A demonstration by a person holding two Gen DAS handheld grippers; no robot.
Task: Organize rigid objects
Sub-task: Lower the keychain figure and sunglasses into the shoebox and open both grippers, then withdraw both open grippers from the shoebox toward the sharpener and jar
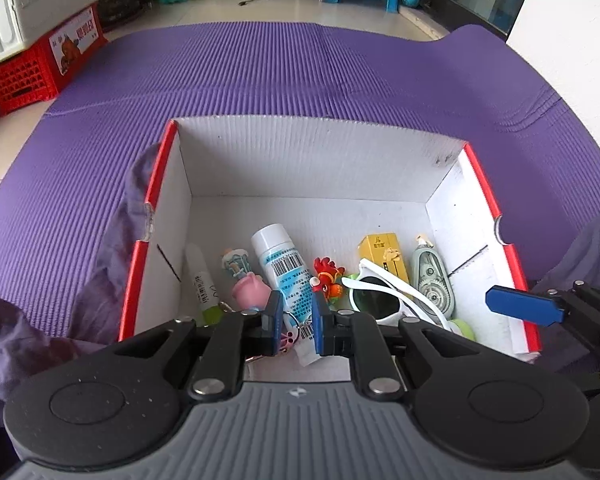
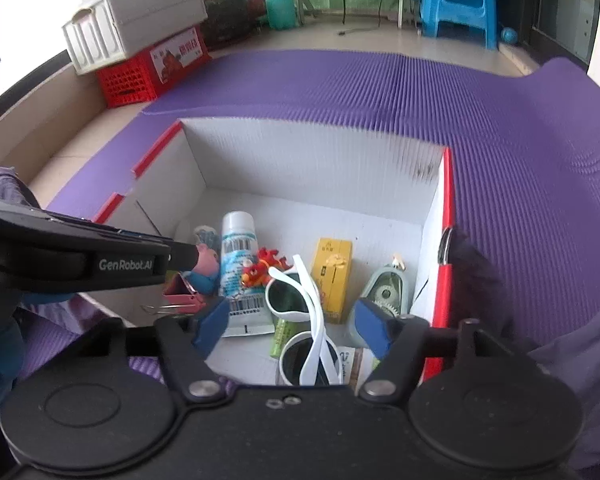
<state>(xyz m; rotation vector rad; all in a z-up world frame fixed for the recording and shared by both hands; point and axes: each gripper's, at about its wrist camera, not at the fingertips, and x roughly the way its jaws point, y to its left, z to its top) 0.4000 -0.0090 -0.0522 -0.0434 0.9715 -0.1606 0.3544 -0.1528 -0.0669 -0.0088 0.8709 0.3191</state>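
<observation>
Both cams looked down into the white box with red edges (image 1: 485,184) on the purple mat (image 1: 284,72); all the task's items lay along its near end.

Left cam only: a lip-balm-like stick with a green end (image 1: 201,284) by the left wall, plus the blue pad of my right gripper (image 1: 525,305) over the right rim. Right cam only: a pink binder clip (image 2: 182,293), a green battery-like cylinder (image 2: 281,338) under the sunglasses, and a printed packet (image 2: 354,364) at the near edge. There my left gripper's black body with its brand lettering (image 2: 100,264) crossed the box's left side.

Shared: white tube with barcode (image 1: 285,276), red rooster figure (image 1: 327,282), white sunglasses (image 1: 380,300), yellow box (image 1: 384,258), grey-green correction tape (image 1: 432,280), pink pig toy (image 1: 249,294).

My left gripper (image 1: 296,320) was closed as far as it went, a narrow gap between pads, nothing clamped; the tube showed through the gap below. My right gripper (image 2: 292,326) stood wide open above the sunglasses, pads off everything.

Hard to read: the pig was half hidden behind the left gripper in the right cam; key rings near the left pads were partly covered; the right cam was motion-blurred along the far wall. Dark cloth (image 1: 112,264) draped outside the box.
</observation>
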